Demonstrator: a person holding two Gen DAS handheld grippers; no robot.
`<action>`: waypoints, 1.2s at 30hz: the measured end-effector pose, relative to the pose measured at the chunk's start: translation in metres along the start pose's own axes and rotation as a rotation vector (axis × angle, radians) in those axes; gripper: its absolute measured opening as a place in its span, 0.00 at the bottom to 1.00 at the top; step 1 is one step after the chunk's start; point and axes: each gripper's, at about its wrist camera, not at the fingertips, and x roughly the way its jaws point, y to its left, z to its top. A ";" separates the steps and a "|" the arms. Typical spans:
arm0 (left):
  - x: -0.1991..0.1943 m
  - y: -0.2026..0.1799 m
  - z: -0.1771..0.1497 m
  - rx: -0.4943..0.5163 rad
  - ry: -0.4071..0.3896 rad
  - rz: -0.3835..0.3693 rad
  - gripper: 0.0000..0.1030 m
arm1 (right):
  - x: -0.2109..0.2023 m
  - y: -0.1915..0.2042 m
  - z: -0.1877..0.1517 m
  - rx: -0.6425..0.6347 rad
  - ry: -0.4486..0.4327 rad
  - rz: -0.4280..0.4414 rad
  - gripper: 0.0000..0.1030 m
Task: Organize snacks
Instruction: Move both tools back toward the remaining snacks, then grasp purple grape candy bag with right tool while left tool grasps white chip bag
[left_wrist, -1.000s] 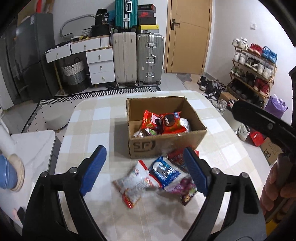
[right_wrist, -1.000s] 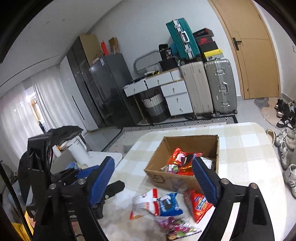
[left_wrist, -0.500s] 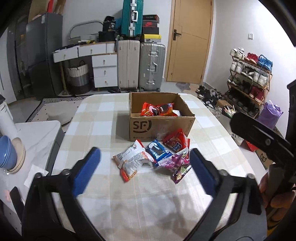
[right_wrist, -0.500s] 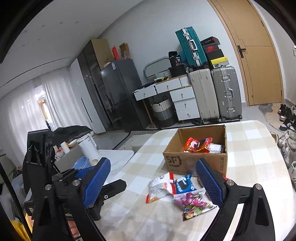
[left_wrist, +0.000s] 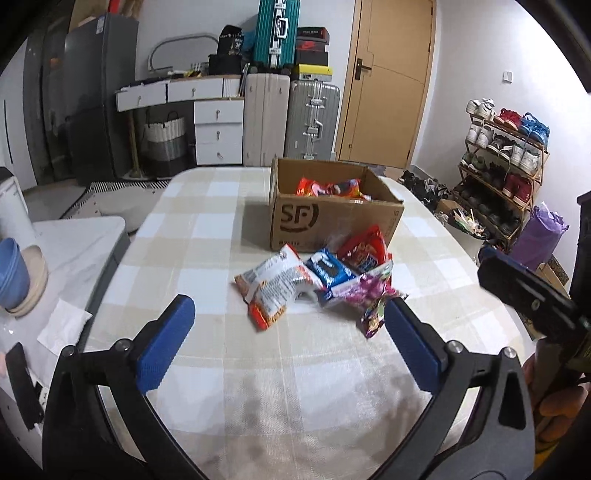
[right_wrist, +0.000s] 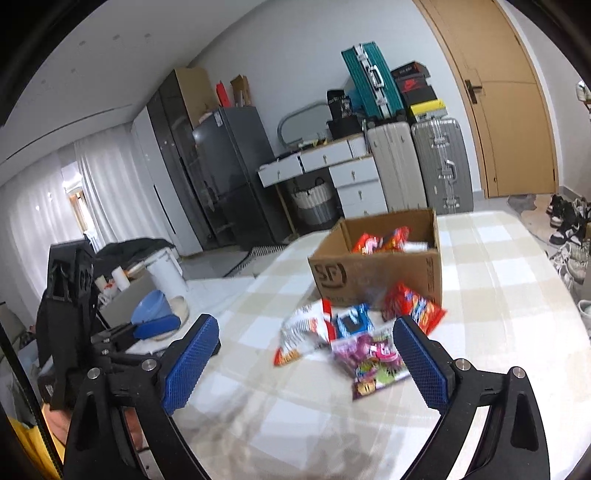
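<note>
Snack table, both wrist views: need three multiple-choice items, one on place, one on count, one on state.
1. Where is the loose snack pile?
A. inside the box
B. on the table in front of the box
C. on the floor

2. How many suitcases stand upright on the floor?
A. two
B. four
C. none

3. The cardboard box is:
A. taped shut
B. open-topped with snacks inside
C. tipped over

Answers: 1 B, the packets lie on the checked table before the box front. 2 A, a beige suitcase and a silver suitcase. 3 B, red packets show inside.

Readable print on the box
The brown cardboard box (left_wrist: 334, 221) bears a dark "SF" logo on its front wall.
</note>
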 end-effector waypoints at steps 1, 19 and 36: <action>0.006 0.001 -0.001 -0.005 0.009 -0.003 0.99 | 0.003 -0.002 -0.003 0.000 0.009 -0.003 0.94; 0.108 0.012 -0.017 -0.046 0.158 -0.039 0.99 | 0.068 -0.044 -0.029 0.032 0.151 -0.048 0.94; 0.150 0.019 -0.015 -0.064 0.190 -0.048 0.99 | 0.120 -0.050 -0.033 -0.044 0.285 -0.076 0.94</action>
